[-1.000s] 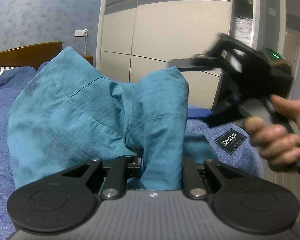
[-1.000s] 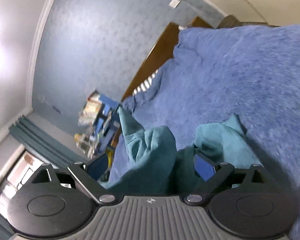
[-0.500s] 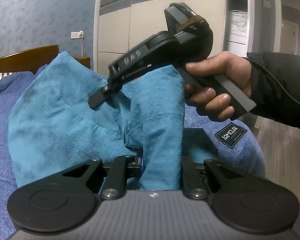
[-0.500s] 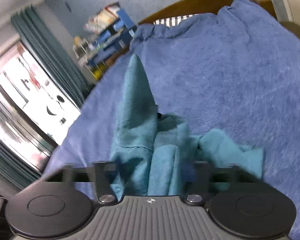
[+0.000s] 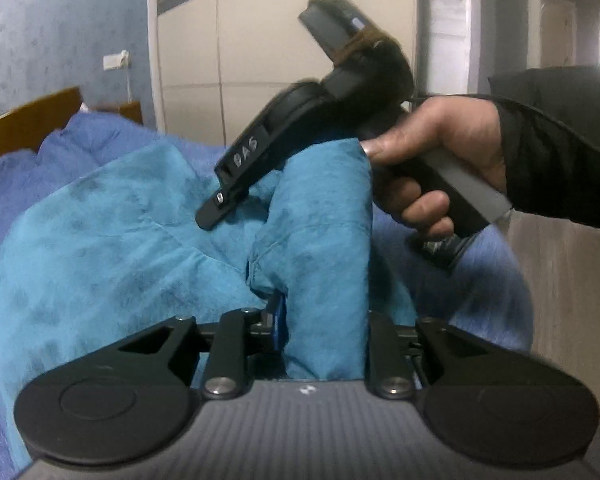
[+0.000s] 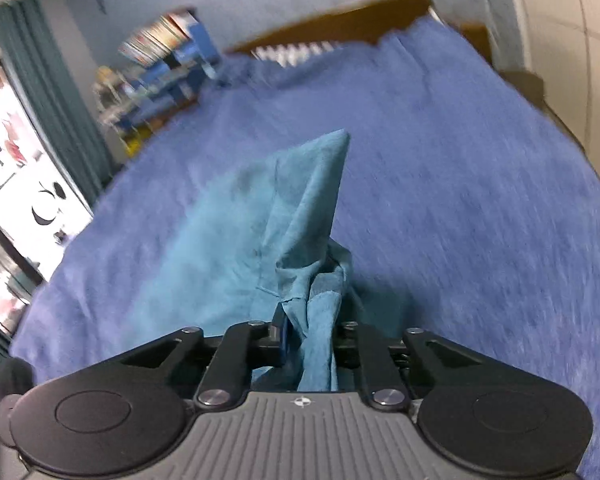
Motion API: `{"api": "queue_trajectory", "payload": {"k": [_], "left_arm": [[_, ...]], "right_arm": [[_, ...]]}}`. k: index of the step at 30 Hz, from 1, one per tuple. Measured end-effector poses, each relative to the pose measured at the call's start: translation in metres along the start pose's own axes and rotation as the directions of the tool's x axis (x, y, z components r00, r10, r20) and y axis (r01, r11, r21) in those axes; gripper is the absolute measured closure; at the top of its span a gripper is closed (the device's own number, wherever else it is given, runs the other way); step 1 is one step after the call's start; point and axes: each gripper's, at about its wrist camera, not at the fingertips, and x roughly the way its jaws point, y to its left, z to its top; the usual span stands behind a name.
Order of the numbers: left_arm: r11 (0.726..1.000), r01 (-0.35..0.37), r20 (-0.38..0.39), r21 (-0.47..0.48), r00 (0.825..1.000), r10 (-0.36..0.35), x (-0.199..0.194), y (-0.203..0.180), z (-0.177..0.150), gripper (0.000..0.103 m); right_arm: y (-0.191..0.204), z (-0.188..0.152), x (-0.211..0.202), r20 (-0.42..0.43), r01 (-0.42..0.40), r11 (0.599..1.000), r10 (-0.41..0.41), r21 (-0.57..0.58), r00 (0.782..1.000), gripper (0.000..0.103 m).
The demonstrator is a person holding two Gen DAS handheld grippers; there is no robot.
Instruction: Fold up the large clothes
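Teal garment (image 5: 140,248) over blue bedspread (image 6: 460,200), left gripper (image 5: 324,320) and right gripper (image 6: 312,332) apparently both clamped on fabric

The teal garment (image 5: 132,248) covers the fingertips of the left gripper (image 5: 324,316), and in the right wrist view its folds likewise bury the tips of the right gripper (image 6: 312,336). The shelf (image 6: 156,68) beyond the bed's far left corner is smeared by motion blur, its contents unreadable. The blue blanket (image 6: 480,200) runs off the right edge.
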Motion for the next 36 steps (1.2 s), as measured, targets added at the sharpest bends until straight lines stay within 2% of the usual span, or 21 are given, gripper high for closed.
{"api": "queue_trajectory", "payload": {"k": [2,5,10,13,16,19,22,28,29,30,31,32,36], "left_arm": [[0.999,0.014,0.019,-0.038,1.0,-0.013,-0.008,0.002,-0.005,0.083],[0.996,0.046,0.071,-0.072,0.997,-0.041,-0.028,0.009,-0.008,0.083],[0.99,0.106,0.15,-0.096,0.984,-0.091,-0.046,0.014,-0.003,0.083],[0.985,0.142,0.154,-0.098,0.98,-0.126,-0.042,0.013,0.003,0.083],[0.983,0.17,0.127,-0.066,0.979,-0.161,-0.031,0.004,0.0,0.083],[0.982,0.186,0.035,-0.032,0.982,-0.184,-0.005,-0.006,-0.002,0.083],[0.979,0.201,-0.023,-0.033,0.979,-0.201,0.018,-0.009,-0.007,0.083],[0.977,0.209,-0.053,-0.05,0.976,-0.211,0.033,-0.005,-0.009,0.083],[0.976,0.211,-0.056,-0.045,0.975,-0.214,0.034,-0.006,-0.01,0.083],[0.976,0.213,-0.061,-0.038,0.975,-0.215,0.035,-0.006,-0.01,0.083],[0.977,0.212,-0.068,-0.035,0.975,-0.214,0.037,-0.006,-0.009,0.083],[0.977,0.21,-0.076,-0.036,0.974,-0.212,0.038,-0.006,-0.011,0.083],[0.979,0.204,-0.114,-0.026,0.972,-0.205,0.045,-0.004,-0.021,0.083]], "right_arm": [[-0.008,-0.015,0.011,-0.012,0.011,1.0,-0.011,0.015,1.0,0.081],[-0.016,-0.03,0.019,0.021,-0.005,0.999,0.004,0.039,1.0,0.075],[-0.028,-0.04,0.027,0.036,-0.028,0.996,0.024,0.088,0.999,0.069],[-0.034,-0.039,0.041,0.047,-0.023,0.995,0.019,0.093,0.999,0.069],[-0.036,-0.039,0.034,0.046,-0.016,0.994,0.011,0.109,0.999,0.066],[-0.039,-0.04,0.02,0.057,-0.003,0.993,-0.004,0.116,0.998,0.062],[-0.039,-0.04,0.015,0.025,0.022,0.995,-0.024,0.102,0.999,0.062],[-0.03,-0.032,0.019,0.009,0.015,0.997,-0.016,0.076,1.0,0.054],[-0.03,-0.028,0.025,0.006,0.03,0.997,-0.031,0.075,1.0,0.054],[-0.031,-0.025,0.033,-0.006,0.06,0.995,-0.06,0.085,0.998,0.064],[-0.035,-0.021,0.041,-0.022,0.073,0.992,-0.071,0.104,0.997,0.069],[-0.039,-0.018,0.051,-0.04,0.069,0.989,-0.064,0.13,0.997,0.071],[-0.041,-0.013,0.083,-0.096,0.112,0.988,-0.101,0.11,0.99,0.073]]}}
